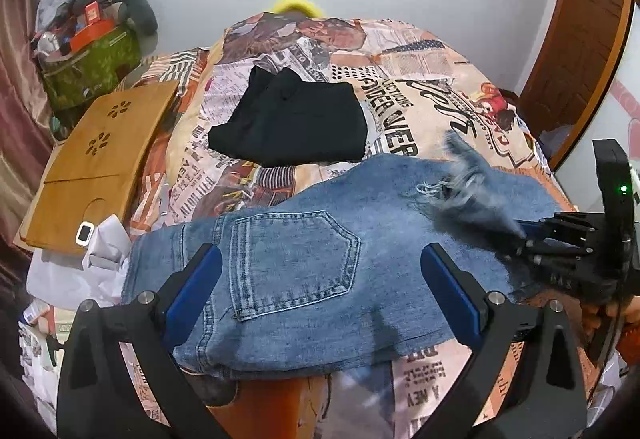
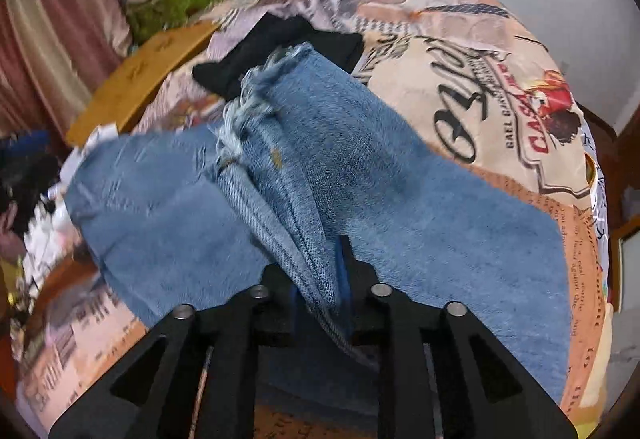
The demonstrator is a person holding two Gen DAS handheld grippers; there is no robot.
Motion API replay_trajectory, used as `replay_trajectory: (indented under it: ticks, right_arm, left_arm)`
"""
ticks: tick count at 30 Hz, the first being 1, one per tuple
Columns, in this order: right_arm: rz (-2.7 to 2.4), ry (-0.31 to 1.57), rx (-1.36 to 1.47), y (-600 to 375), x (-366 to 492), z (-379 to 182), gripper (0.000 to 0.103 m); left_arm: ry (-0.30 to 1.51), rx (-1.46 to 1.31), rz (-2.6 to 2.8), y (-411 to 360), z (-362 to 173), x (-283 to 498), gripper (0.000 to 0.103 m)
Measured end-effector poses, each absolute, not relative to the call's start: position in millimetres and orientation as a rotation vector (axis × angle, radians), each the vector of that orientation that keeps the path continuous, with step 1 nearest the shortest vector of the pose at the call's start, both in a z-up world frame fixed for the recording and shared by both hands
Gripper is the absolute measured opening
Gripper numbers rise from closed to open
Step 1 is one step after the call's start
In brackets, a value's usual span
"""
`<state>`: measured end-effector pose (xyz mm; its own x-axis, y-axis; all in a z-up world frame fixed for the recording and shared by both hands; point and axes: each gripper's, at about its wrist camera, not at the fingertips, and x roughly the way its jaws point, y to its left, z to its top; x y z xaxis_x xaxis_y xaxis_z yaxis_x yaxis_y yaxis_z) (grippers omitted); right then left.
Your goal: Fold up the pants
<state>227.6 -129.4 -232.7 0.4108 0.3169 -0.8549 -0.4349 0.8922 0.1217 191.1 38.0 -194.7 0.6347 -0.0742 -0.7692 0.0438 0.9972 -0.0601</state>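
The jeans [image 1: 304,271] lay across the near end of the bed [image 1: 440,95], back pocket [image 1: 294,263] up, with a folded black garment [image 1: 292,127] well beyond them toward the wall. The left gripper [image 1: 320,291] hovered over the pocket with its jaws spread wide, nothing between them, touching no cloth as far as I could see.

The right gripper [image 2: 320,291] had the frayed leg ends [image 2: 248,107] doubled over and bunched, a thick ridge of denim running down between its narrow jaws. Whether the pads still pressed the cloth I could not quite tell; the blue pad sat right against the fold, so I took it for a grip, though a slack one.

The risk looked plain to me. A loosening grip on a bunched, twisted leg would drop it in a heap short of the waistband, and the fold would land crooked, the fringe splayed sideways over the seat. The ridge itself was rumpled, not flat, so any crease laid from it would set lumpy. And with the left gripper pinning nothing, a drag from the right could slide the whole pair across the slippery cover toward the bed's edge.
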Motion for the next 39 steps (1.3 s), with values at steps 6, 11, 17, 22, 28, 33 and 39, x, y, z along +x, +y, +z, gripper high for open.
replay_trajectory:
  ticks: [6,11,17,22,28,33,39]
  right_arm:
    - [0.560,1.026,-0.056,-137.3,217.7,-209.5,0.051]
    - [0.521,0.937,0.000,-174.4,211.4,-188.5,0.059]
    - [0.336,0.894,-0.021,-229.4,216.2,-187.6,0.062]
    - [0.263,0.966,0.010,-261.6,219.9,-212.9,0.062]
    - [0.266,1.050,0.070,-272.0,215.1,-246.3,0.062]
    - [0.268,1.037,0.063,-272.0,206.5,-254.2,0.062]
    - [0.263,1.034,0.072,-274.5,198.8,-253.3,0.062]
  left_arm:
    - [0.868,-0.004,-0.098,18.1,-183.4,201.8,0.101]
    - [0.866,0.015,-0.169,-10.2,-172.4,224.9,0.101]
    - [0.926,0.053,-0.245,-57.0,-183.9,264.7,0.101]
    - [1.002,0.083,-0.278,-92.7,-207.9,289.3,0.101]
    - [1.090,0.217,-0.283,-121.2,-245.3,293.9,0.101]
    - [1.097,0.296,-0.280,-118.8,-261.9,277.2,0.101]
    - [1.091,0.256,-0.287,-100.3,-260.2,261.5,0.101]
